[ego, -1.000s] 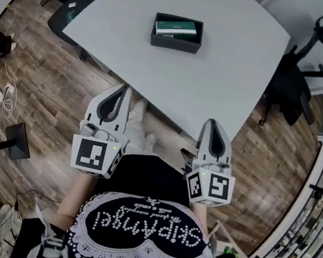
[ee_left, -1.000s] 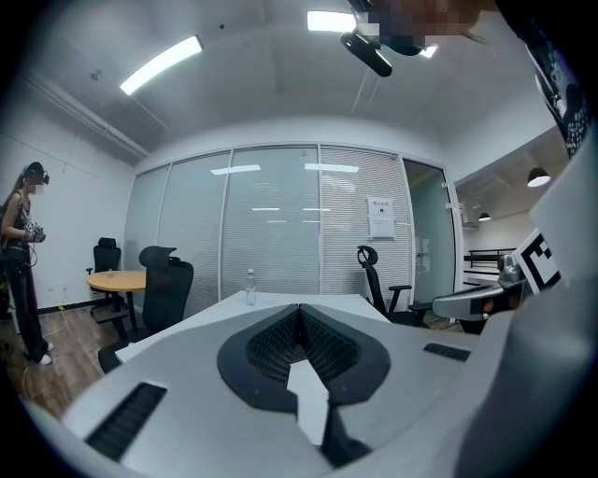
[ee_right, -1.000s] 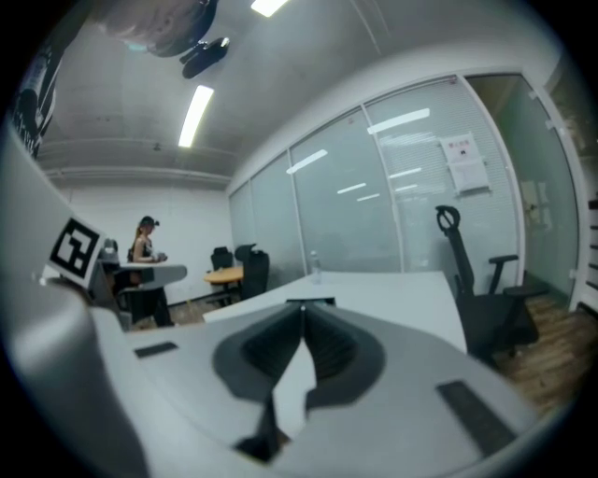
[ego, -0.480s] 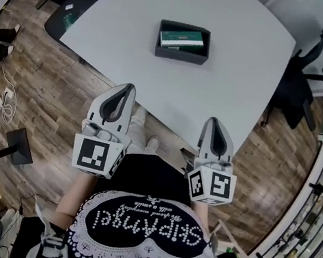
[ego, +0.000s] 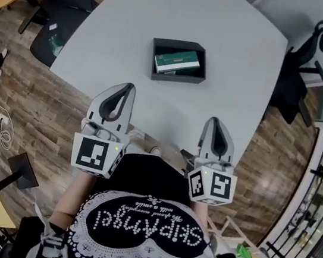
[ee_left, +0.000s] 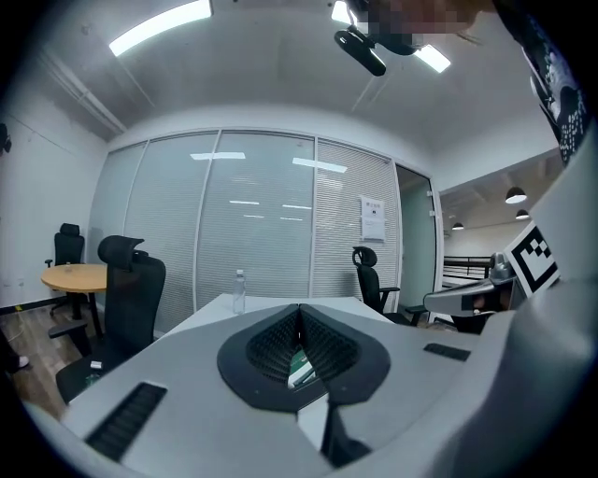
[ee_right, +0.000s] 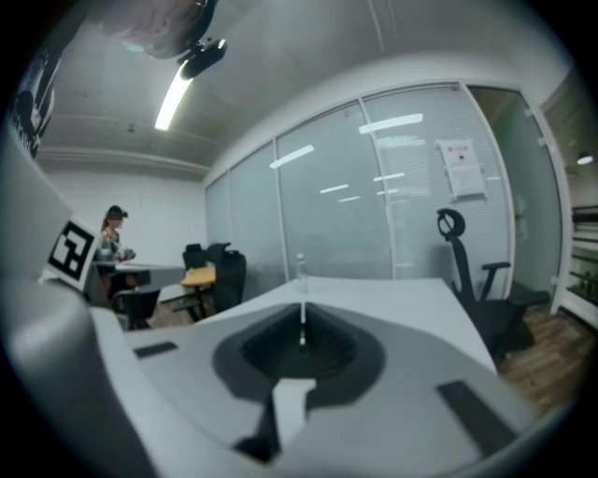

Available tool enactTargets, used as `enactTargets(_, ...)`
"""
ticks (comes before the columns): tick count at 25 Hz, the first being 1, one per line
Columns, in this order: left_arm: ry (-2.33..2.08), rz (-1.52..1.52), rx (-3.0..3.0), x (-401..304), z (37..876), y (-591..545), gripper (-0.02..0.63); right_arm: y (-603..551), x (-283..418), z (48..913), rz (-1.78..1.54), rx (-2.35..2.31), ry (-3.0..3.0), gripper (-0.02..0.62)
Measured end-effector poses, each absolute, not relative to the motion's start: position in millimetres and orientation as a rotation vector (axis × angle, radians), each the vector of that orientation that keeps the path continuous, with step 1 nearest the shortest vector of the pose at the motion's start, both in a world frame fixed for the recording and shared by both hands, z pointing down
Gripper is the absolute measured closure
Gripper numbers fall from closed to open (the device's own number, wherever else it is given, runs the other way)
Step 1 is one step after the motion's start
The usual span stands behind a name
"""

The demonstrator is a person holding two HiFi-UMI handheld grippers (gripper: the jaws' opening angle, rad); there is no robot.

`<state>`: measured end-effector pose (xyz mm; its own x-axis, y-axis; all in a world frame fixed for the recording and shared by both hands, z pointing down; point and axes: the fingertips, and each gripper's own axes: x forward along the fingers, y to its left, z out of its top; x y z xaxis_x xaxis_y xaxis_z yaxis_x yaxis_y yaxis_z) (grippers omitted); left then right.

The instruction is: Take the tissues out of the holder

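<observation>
L gripper (ego: 125,89) + R gripper (ego: 215,124): both clenched, empty. Tissue pack (ego: 176,60) lies flat in dark holder (ego: 175,78) on table (ego: 239,53), well ahead of both tips, nearer L. Prob light, soft, slick wrap: pinch long edge gently. Holder may slide.

An office: grey desk (ego: 229,75), black swivel chair (ego: 293,82) at three o'clock, glass partition walls (ee_left: 252,233) with blinds, ceiling strip lights (ee_left: 159,26).
</observation>
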<state>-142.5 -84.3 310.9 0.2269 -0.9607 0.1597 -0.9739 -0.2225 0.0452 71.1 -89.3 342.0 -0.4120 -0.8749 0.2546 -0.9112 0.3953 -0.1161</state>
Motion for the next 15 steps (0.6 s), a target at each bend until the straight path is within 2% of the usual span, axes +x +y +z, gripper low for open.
enactTargets(15,-1.7,0.15,2.411,-175,332,-125,0.583,-109,29,355,0.397,1.697,-2.401,0.561)
